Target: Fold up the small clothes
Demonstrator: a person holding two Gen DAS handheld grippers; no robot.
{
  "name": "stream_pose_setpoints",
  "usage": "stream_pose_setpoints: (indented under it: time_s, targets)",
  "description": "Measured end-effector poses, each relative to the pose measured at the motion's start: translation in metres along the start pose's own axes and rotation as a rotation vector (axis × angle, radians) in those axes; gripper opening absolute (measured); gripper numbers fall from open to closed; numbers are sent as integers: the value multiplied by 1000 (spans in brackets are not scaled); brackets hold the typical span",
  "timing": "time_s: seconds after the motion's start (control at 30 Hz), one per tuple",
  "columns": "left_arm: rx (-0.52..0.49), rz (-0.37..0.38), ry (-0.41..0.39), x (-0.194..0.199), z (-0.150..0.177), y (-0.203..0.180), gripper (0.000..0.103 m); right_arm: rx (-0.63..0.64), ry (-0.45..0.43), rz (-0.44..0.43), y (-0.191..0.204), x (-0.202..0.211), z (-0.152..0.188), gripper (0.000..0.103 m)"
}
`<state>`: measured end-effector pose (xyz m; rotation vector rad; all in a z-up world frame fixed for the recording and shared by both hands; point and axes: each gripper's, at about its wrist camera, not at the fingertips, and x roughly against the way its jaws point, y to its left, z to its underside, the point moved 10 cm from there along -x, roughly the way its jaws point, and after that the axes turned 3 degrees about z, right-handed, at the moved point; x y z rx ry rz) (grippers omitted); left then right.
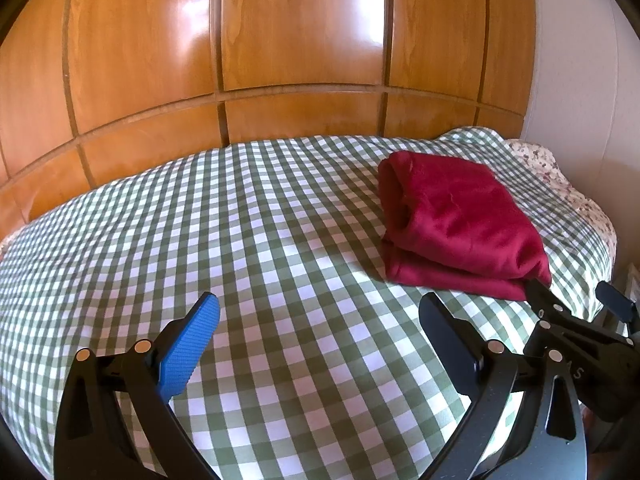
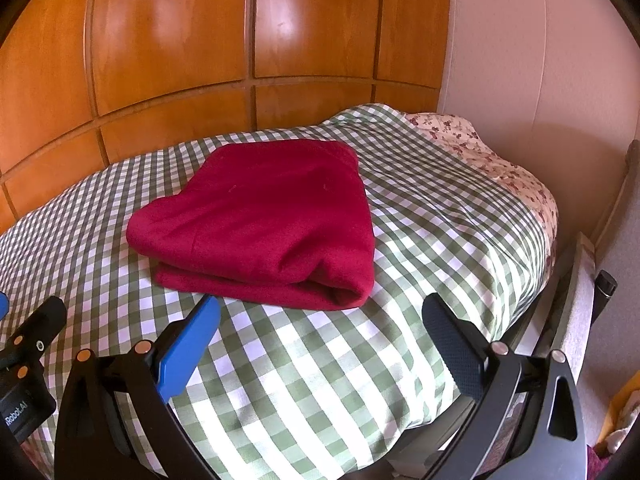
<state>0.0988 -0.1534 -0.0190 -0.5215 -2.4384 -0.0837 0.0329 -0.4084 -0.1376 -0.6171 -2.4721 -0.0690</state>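
The folded red garment [image 2: 260,220] lies just ahead of the right gripper [image 2: 320,340], whose jaws stand spread and empty. The left gripper [image 1: 320,340], likewise spread and empty, has it ahead to its right, farther off

garment [image 2: 260,216]: matt fleecy cloth | wardrobe [image 1: 296,28]: glossy wood | bedcover [image 1: 240,240]: woven

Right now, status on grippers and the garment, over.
Left gripper open, empty. Right gripper open, empty. Red garment folded flat on checked bedcover, untouched. Nothing between grippers and garment.
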Motion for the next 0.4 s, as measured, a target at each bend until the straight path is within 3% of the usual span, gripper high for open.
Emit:
stream_pose_setpoints:
  time_s: [0.4]
  targets:
    - [85,-10,64,-29,9,30,99,-51,19,24,-21,-13,-13,101]
